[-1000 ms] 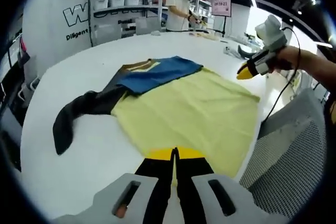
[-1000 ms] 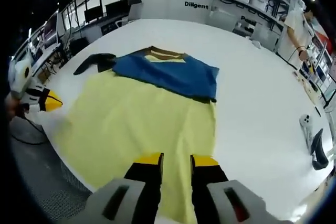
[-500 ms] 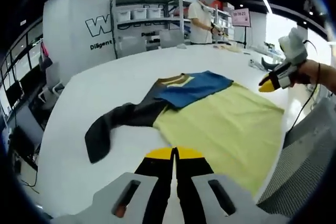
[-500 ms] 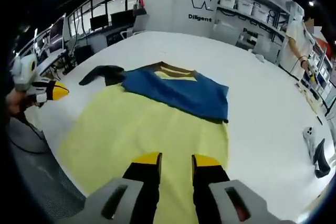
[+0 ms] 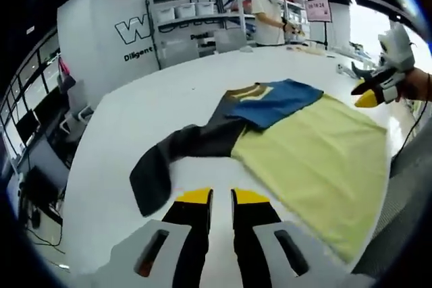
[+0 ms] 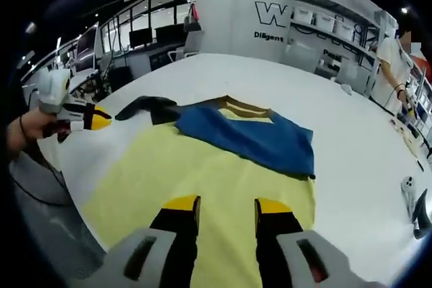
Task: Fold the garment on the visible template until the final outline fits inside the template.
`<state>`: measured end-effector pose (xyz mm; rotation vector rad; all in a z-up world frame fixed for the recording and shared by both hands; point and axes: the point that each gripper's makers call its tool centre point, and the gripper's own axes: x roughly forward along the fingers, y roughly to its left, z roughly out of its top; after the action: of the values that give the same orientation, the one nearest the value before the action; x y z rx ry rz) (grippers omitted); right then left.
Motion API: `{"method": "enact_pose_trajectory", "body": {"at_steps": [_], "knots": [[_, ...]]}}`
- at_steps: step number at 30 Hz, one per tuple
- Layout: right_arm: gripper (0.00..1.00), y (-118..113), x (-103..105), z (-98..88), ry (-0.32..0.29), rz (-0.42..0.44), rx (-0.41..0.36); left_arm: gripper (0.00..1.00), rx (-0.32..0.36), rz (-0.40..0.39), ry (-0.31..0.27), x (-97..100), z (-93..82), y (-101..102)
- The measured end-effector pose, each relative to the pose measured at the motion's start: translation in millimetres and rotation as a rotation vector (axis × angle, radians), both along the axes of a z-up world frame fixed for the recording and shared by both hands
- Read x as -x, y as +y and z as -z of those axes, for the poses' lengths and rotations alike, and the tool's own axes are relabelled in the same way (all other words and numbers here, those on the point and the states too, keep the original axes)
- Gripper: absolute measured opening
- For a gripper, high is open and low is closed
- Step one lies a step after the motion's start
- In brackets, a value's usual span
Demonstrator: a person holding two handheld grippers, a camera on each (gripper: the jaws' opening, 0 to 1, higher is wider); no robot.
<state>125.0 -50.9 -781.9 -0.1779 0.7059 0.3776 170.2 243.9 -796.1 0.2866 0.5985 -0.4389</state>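
Dark-sleeved blue and brown garment (image 5: pixel 223 126) lying across pale yellow cloth template (image 5: pixel 324 160) on white tabletop (image 5: pixel 135 112), left gripper (image 5: pixel 221 197) fingers slightly parted above its sleeve, right gripper (image 6: pixel 227 205) fingers spread over template, shelving (image 5: pixel 196 21) behind.

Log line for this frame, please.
garment: partly folded, dark sleeve spread out | template: yellow, under garment | left gripper: open, empty | right gripper: open, above template

Open-plan lab or workshop, large white worktable (image 6: pixel 202 72), metal shelving (image 5: pixel 196 15) with white storage bins (image 5: pixel 177 10), logo lettering on white wall (image 6: pixel 280 15), desks with monitors (image 6: pixel 138 35) behind
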Motion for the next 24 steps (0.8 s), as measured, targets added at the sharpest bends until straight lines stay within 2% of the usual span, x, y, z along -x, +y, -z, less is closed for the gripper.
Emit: {"method": "enact_pose_trajectory", "body": {"at_steps": [2,7,10,15,24], "knots": [[0.32,0,-1,-0.1,-0.004,0.002,0.012,0.09,-0.012,-0.02,-0.002,-6.9,2.8,7],[0.32,5,0,-2.7,-0.01,-0.017,0.013,0.1,-0.063,-0.076,-0.013,-30.2,12.4,32],[0.32,7,1,-2.7,-0.009,-0.026,0.012,0.1,-0.061,-0.088,-0.013,-41.0,16.5,39],[0.33,13,7,-0.8,0.004,-0.035,0.0,0.12,-0.106,-0.075,-0.023,-59.4,25.9,43],[0.33,21,16,-0.2,0.02,-0.054,-0.004,0.08,-0.113,-0.06,-0.002,-71.2,37.2,39]]}}
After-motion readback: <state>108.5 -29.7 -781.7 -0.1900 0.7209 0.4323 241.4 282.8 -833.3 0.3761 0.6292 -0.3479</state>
